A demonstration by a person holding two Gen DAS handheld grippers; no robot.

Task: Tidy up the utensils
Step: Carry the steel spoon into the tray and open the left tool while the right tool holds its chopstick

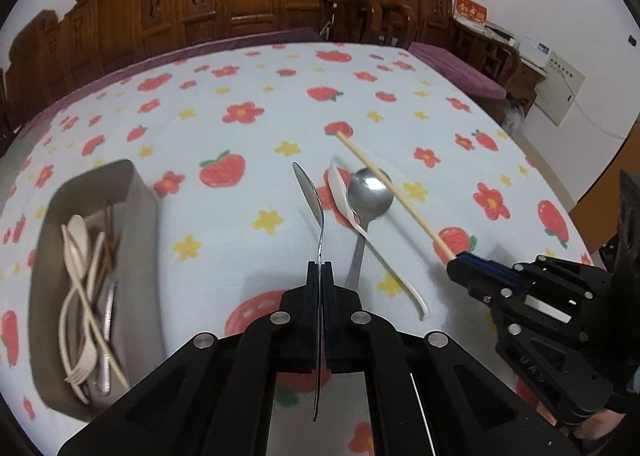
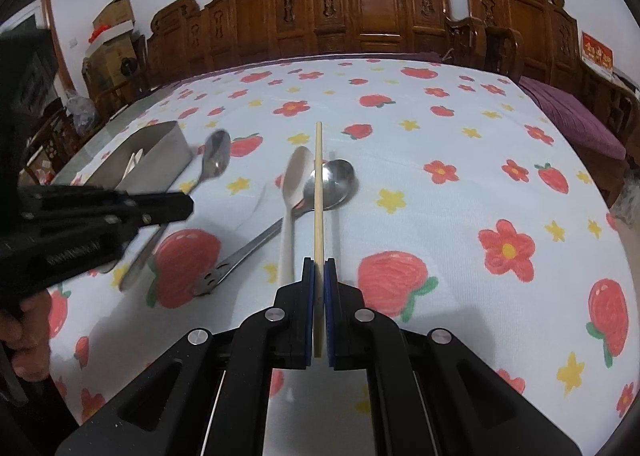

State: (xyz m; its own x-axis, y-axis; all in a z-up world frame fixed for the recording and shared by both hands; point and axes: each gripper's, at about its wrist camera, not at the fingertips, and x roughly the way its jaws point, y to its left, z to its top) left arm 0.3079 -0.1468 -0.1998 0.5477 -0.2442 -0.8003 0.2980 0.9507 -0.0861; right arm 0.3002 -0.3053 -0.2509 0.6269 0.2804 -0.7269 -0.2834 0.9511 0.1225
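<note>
My left gripper (image 1: 320,265) is shut on a metal spoon (image 1: 310,192), held edge-on above the cloth; it shows in the right wrist view (image 2: 218,158) too, with the left gripper (image 2: 188,205). My right gripper (image 2: 319,262) is shut on a wooden chopstick (image 2: 318,184); the left wrist view shows it (image 1: 384,180) slanting over a metal spoon (image 1: 370,196) and a white plastic spoon (image 1: 362,226) lying on the table, and the right gripper (image 1: 454,262). Those two spoons (image 2: 334,182) (image 2: 294,192) lie under the chopstick.
A grey utensil box (image 1: 138,196) with several pale forks, spoons and chopsticks sits at the left; it shows in the right wrist view (image 2: 170,146). The table has a strawberry-and-flower cloth (image 1: 240,96). Carved wooden chairs (image 2: 380,16) line the far edge.
</note>
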